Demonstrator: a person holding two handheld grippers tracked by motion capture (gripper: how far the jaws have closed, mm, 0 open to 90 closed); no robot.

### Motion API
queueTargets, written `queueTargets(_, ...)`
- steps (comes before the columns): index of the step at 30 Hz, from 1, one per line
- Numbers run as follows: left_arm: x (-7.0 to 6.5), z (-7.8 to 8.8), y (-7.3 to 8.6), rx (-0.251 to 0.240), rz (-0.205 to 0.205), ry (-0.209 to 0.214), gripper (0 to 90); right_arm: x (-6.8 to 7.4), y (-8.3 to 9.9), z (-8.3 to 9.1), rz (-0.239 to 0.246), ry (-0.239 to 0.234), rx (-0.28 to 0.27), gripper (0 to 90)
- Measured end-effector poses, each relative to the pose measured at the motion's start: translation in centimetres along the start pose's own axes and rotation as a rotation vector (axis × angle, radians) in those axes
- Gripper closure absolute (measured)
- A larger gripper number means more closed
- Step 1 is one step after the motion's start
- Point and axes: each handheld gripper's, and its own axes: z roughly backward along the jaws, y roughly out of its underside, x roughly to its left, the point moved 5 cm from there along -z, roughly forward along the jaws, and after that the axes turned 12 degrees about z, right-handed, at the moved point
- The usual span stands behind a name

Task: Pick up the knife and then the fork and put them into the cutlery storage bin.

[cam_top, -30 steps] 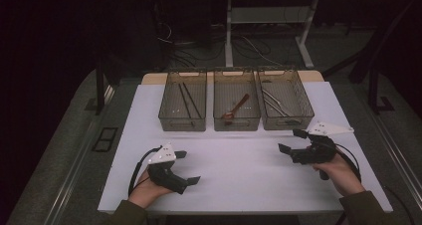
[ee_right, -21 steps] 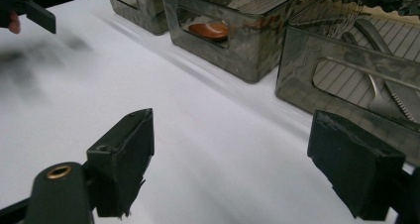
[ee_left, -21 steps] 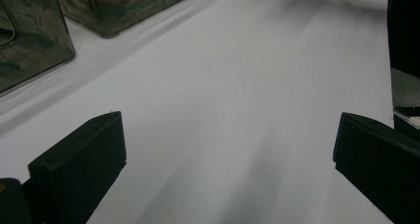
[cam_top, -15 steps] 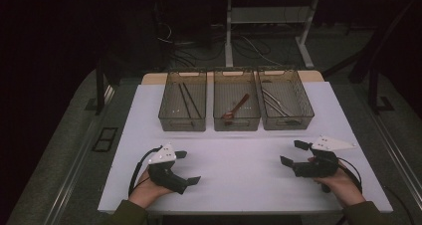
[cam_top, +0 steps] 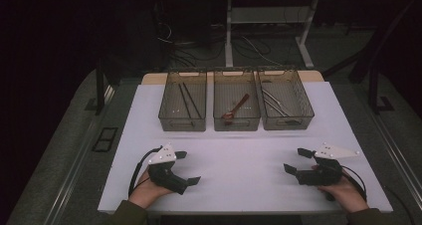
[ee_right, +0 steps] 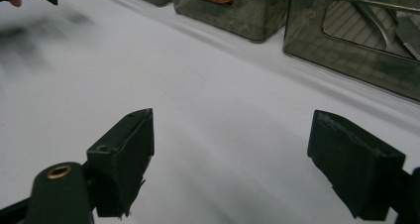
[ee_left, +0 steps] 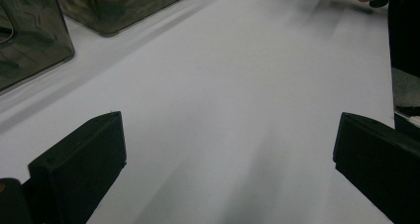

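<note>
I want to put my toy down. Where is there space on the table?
The white tabletop is bare between the left gripper and right gripper, below the three smoky clear plastic bins. The bins crowd the far edge.

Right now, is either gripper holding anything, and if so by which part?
Nothing is held. The left gripper and right gripper both have their jaws wide apart over bare white table.

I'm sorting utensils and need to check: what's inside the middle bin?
The middle translucent grey plastic bin holds one brown wooden spoon, lying diagonally. The near wall dims the spoon's bowl end, so anything small beside it can't be made out.
</note>
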Motion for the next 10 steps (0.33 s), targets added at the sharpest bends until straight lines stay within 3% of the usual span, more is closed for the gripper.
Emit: queueTargets(10, -0.04, 0.02, -0.04, 0.003, -0.001, -0.005, 0.0, 0.36, -0.12, -0.08, 0.014, -0.012, 0.002, 17.0)
